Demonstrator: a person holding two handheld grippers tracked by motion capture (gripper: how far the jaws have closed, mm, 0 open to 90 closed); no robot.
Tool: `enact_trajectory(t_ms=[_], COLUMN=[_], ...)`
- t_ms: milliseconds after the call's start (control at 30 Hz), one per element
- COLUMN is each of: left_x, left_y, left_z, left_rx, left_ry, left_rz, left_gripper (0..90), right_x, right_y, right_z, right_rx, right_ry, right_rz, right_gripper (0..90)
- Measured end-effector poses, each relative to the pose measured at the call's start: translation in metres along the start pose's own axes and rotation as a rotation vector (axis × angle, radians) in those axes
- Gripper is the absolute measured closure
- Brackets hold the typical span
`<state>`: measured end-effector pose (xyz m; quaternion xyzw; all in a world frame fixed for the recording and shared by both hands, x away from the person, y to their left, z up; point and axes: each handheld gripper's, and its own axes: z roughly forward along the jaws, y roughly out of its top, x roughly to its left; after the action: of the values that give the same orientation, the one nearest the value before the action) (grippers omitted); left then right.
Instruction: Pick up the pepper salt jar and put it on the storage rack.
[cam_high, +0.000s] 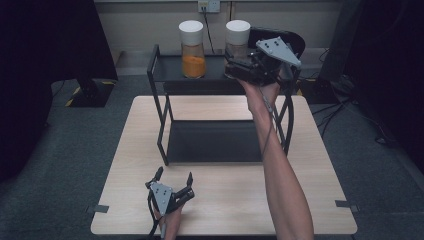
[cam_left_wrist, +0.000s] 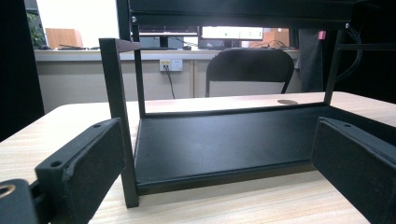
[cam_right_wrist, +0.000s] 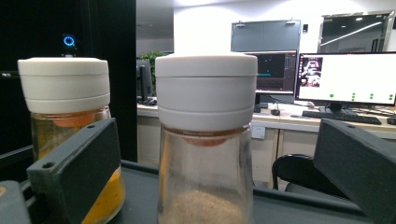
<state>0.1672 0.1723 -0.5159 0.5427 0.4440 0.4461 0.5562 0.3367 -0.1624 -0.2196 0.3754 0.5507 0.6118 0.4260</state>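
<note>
The right tongs (cam_high: 239, 67) were up at the top shelf of the black metal rack (cam_high: 159, 100), jaws spread wide with the brown-spice jar (cam_right_wrist: 205, 140) standing between them but untouched — a gap showed on either side in the right gripper view. That wide stance suited the jar's round body: the pads had room to slide past the glass before any squeeze. The jar stood upright on the shelf, just beside the orange-spice jar (cam_high: 192, 42), so the approach probably had to stay clear of that neighbour.

Both jars were clear glass cylinders with thick, ribbed white lids; one held a low heap of brownish powder, the other a bright orange one. Smooth glass would likely be slippery, which may be why the flat, matte black pads (cam_right_wrist: 81, 163) aimed at the body below the lid (not the lid itself).

The left tongs (cam_high: 174, 181) rested low on the pale wood-grain table (cam_high: 225, 210), jaws apart and empty, facing the rack's lower tray — parked, it seemed, out of the way. The rack was thin square tubing with flat, dull-black sheet shelves, the bottom one bare.
</note>
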Motion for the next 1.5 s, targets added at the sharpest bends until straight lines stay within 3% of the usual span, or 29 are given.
enact_trajectory(t_ms=[733,1000,1500], left_x=[0.0,0.0,0.0], left_y=[0.0,0.0,0.0], left_z=[0.0,0.0,0.0], left_rx=[0.0,-0.001,0.0], left_ry=[0.002,0.002,0.002], left_rz=[0.0,-0.001,-0.001], left_gripper=[2.4,2.4,2.4], right_x=[0.002,-0.002,-0.005], right_y=[-0.02,-0.027,-0.057], right_z=[-0.04,-0.059,-0.092], right_rx=[-0.038,-0.052,-0.053], right_ry=[0.016,0.013,-0.007], right_rz=[-0.016,-0.006,-0.018], right_gripper=[0.0,0.0,0.0])
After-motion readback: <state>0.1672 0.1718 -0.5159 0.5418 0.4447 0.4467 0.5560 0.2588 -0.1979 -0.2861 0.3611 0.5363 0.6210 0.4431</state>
